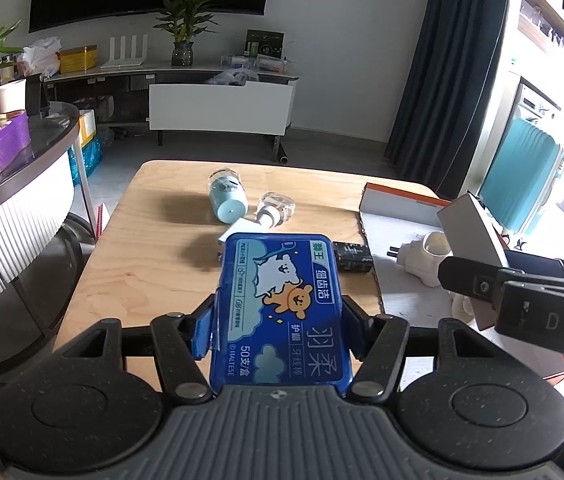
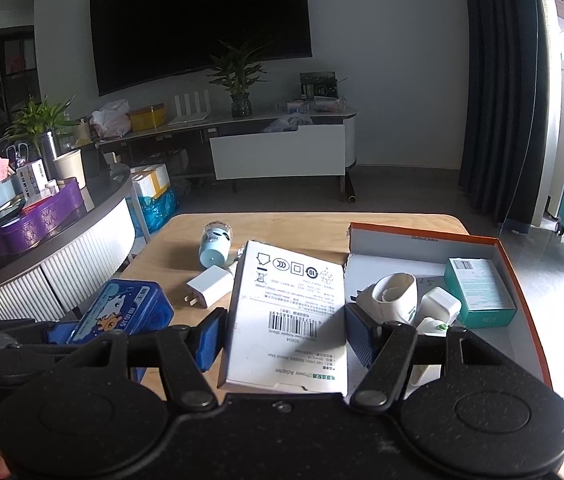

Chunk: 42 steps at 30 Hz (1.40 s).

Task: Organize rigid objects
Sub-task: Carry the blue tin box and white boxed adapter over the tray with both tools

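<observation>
1. Left wrist view: left tongs (image 1: 278, 320) clamped on a blue floss-pick box (image 1: 282, 304), blue pads pressing both long sides. Box is lifted clear of the wooden counter (image 1: 130, 280), label up, pointing away from the camera.
2. Right wrist view: right tongs (image 2: 286, 332) clamped on a white power adapter box (image 2: 290, 316), barcode face up. Its far end hangs over the gap between the counter's loose items and the tray.
3. Same view, far left: the blue box and the left tongs show beside the right tongs, the two close but not touching.
4. Open orange-rimmed cardboard tray (image 2: 522, 280) sits on the right part of the counter. Inside: a white plug-in device (image 2: 394, 296), a small white adapter (image 2: 440, 306), a teal box (image 2: 482, 292) against the right wall.
5. On bare counter, left of the tray: light blue bottle (image 2: 214, 248) lying on its side, white charger (image 2: 210, 292) with prongs toward the camera, just beside the adapter box's left edge.
6. Left wrist view only: a clear glass bottle (image 1: 278, 208) lying next to the blue bottle, and a small black block (image 1: 352, 256) touching the tray's left edge.
7. Right tongs also enter the left view from the right, over the tray.
</observation>
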Motion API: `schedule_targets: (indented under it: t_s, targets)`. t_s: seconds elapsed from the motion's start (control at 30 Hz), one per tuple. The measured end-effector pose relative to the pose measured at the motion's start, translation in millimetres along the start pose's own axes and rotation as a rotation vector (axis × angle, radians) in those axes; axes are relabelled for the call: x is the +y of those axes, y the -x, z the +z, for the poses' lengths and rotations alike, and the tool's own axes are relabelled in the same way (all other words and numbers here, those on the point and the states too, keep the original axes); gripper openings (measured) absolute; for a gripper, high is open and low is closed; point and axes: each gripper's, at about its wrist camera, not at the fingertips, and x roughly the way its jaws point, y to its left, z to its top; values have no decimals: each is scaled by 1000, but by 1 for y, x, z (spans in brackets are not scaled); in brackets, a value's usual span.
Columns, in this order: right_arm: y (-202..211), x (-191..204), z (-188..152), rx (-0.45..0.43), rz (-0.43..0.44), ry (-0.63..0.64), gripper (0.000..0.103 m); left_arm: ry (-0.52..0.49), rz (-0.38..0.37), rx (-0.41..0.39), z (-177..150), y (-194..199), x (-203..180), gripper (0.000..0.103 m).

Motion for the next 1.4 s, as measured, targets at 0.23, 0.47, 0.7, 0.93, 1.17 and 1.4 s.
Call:
schedule_targets:
  t_s: [0.23, 0.47, 0.7, 0.93, 1.17, 1.4]
  targets:
    - [4, -5, 0, -12, -8, -13, 76, -9, -13, 2, 1, -1, -6, 63]
    - [6, -11, 0, -14, -20, -25, 76, -20, -23, 4, 0, -1, -14, 63]
    - [9, -16, 0, -19, -28, -35, 76, -29, -32, 7, 1, -2, -19, 63]
    - [13, -26, -1, -25, -50, -49, 76, -43, -52, 15, 2, -5, -29, 63]
    - [17, -40, -1, -29, -81, -69, 76, -56, -77, 25, 4, -10, -42, 63]
    - [20, -55, -1, -30, -112, -90, 76, -74, -105, 40, 7, -16, -58, 63]
